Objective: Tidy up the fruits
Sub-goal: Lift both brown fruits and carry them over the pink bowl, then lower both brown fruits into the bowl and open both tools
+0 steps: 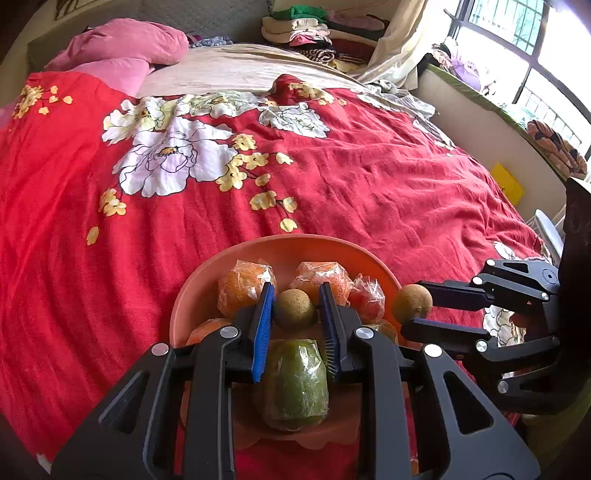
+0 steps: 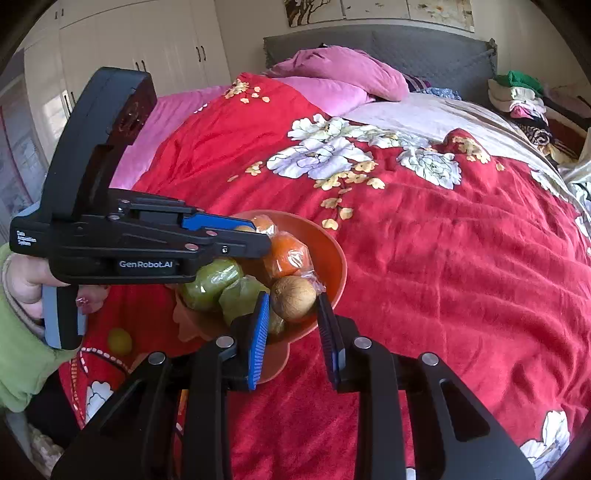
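Note:
An orange footed bowl [image 1: 295,248] [image 2: 334,258] stands on the red floral bedspread, filled with plastic-wrapped oranges [image 1: 245,286], green fruit [image 1: 295,384] [image 2: 212,282] and a red fruit [image 1: 367,299]. My left gripper [image 1: 295,306] is shut on a small brown round fruit [image 1: 294,308] over the bowl. My right gripper [image 2: 293,301] is shut on another brown round fruit [image 2: 293,298] at the bowl's near rim; it also shows in the left wrist view [image 1: 412,301]. The left gripper shows from the side in the right wrist view [image 2: 243,236].
A small yellow fruit [image 2: 119,341] lies on the bedspread left of the bowl. Pink pillows [image 1: 129,48] lie at the bed's head. Folded clothes [image 1: 306,26] are stacked at the far corner. A window ledge [image 1: 480,99] runs along the right.

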`<control>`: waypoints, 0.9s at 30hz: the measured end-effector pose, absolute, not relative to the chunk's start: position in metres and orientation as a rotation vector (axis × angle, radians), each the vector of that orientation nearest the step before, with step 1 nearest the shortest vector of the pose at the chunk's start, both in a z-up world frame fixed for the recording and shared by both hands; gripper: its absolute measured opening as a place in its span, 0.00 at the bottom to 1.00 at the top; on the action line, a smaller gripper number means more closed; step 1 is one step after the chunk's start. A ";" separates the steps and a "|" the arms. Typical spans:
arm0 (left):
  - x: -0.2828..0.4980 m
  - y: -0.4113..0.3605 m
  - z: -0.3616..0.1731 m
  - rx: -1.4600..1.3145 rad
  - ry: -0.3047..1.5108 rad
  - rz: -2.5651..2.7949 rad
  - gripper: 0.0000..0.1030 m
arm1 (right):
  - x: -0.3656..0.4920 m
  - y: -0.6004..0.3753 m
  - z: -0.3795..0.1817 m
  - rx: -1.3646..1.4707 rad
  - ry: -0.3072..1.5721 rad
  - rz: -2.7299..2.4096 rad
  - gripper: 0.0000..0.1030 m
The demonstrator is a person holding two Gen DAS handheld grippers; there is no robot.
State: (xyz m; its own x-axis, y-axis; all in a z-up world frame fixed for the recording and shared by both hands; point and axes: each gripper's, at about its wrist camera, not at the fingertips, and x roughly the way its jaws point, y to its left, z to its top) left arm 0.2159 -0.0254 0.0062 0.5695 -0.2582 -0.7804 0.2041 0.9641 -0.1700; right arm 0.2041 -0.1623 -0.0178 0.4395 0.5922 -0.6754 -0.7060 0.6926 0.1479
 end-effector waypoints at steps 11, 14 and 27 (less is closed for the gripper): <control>0.217 -0.026 0.006 -0.066 0.928 -0.270 0.17 | 0.207 -0.162 -0.022 -0.156 0.780 0.806 0.25; 0.216 -0.026 0.006 -0.065 0.927 -0.271 0.17 | 0.207 -0.162 -0.022 -0.156 0.781 0.807 0.25; 0.216 -0.026 0.006 -0.067 0.928 -0.270 0.17 | 0.204 -0.164 -0.020 -0.153 0.777 0.815 0.38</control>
State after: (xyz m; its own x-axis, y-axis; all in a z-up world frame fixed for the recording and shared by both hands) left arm 0.2158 -0.0256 0.0059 0.5685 -0.2581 -0.7811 0.2010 0.9643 -0.1723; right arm 0.2042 -0.1644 -0.0205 0.4317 0.5974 -0.6758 -0.7037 0.6918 0.1620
